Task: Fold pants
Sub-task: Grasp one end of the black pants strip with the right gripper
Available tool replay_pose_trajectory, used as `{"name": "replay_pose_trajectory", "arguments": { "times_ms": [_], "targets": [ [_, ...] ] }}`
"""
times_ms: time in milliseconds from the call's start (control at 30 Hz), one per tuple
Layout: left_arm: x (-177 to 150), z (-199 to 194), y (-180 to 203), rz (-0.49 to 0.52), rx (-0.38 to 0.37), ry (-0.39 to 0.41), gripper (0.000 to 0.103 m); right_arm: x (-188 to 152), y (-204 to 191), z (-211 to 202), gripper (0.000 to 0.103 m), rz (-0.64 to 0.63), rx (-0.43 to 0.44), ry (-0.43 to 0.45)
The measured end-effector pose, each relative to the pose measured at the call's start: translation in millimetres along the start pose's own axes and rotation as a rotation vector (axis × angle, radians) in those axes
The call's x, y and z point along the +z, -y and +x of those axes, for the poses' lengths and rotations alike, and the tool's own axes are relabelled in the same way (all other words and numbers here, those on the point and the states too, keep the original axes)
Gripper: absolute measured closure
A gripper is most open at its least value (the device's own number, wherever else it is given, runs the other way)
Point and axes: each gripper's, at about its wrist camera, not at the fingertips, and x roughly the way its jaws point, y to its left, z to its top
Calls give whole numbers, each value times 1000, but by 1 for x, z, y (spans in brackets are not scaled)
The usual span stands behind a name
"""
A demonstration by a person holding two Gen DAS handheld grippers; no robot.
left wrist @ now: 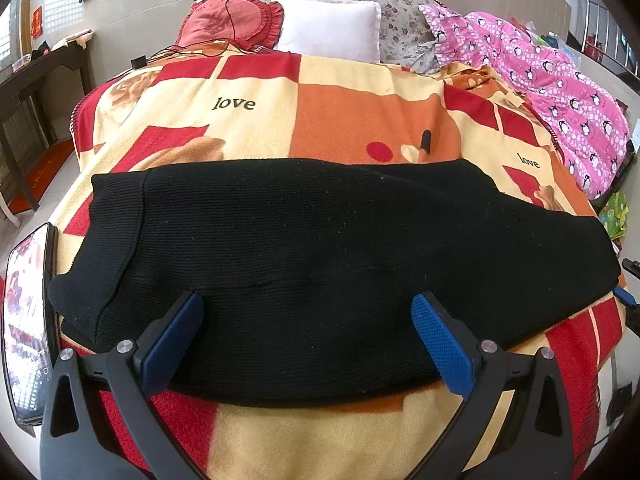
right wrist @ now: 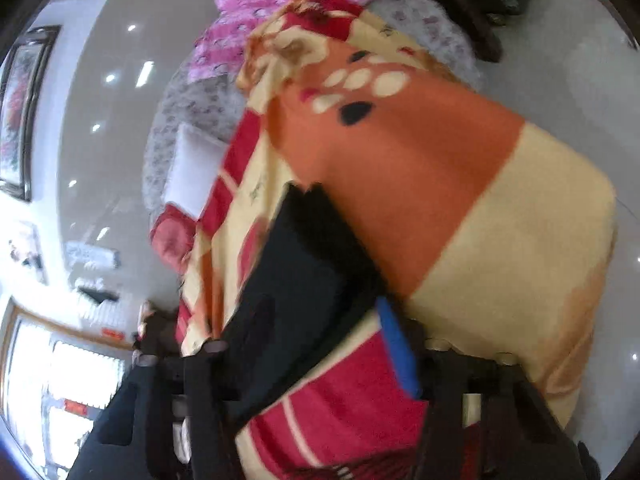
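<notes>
Black knit pants (left wrist: 320, 248) lie folded in a wide band across a red, orange and cream blanket (left wrist: 340, 120) on a bed. My left gripper (left wrist: 308, 320) is open, its blue pads (left wrist: 440, 344) spread over the pants' near edge, holding nothing. In the right wrist view, which is tilted and blurred, the pants (right wrist: 296, 288) lie on the blanket (right wrist: 460, 208). My right gripper (right wrist: 320, 332) is open at the pants' end, one blue pad (right wrist: 400, 348) showing on the right; the left finger is dark against the cloth.
A phone (left wrist: 28, 312) sits at the left edge of the bed. Red and white pillows (left wrist: 328, 28) and a pink penguin quilt (left wrist: 540, 80) lie at the far end. A dark wooden table (left wrist: 36, 80) stands to the left. Tiled floor surrounds the bed.
</notes>
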Motion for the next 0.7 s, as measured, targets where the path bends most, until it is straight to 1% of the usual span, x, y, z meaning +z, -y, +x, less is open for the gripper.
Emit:
{"name": "replay_pose_trajectory", "arguments": {
  "times_ms": [167,200,333,400,433,467,567,600,633,700],
  "targets": [
    [0,0,0,-3,-2,2,0,-6,1,-3,58,29,-27,4],
    [0,0,1,-3,1,2,0,-8,4,-3,58,46,-16,7],
    [0,0,2,-1,2,2,0,-2,1,6,59,30,10,4],
    [-1,0,1,-4,-4,4,0,0,-5,13,67,-18,-8,-13],
    [-1,0,1,-6,-7,5,0,0,-6,14,74,-30,-20,-18],
    [-1,0,0,-8,-10,6,0,-1,-7,16,94,-43,-34,-23],
    [-1,-1,-2,-18,-21,13,0,-13,-20,6,95,-128,-16,44],
    [-1,-2,-3,-22,-22,15,0,-21,-34,0,95,-199,6,76],
    [-1,-2,-3,-24,-22,16,0,-28,-48,-2,95,-260,41,87],
    [-1,-2,-4,-27,-23,18,0,-47,-81,-1,95,-401,130,81]
  ]
}}
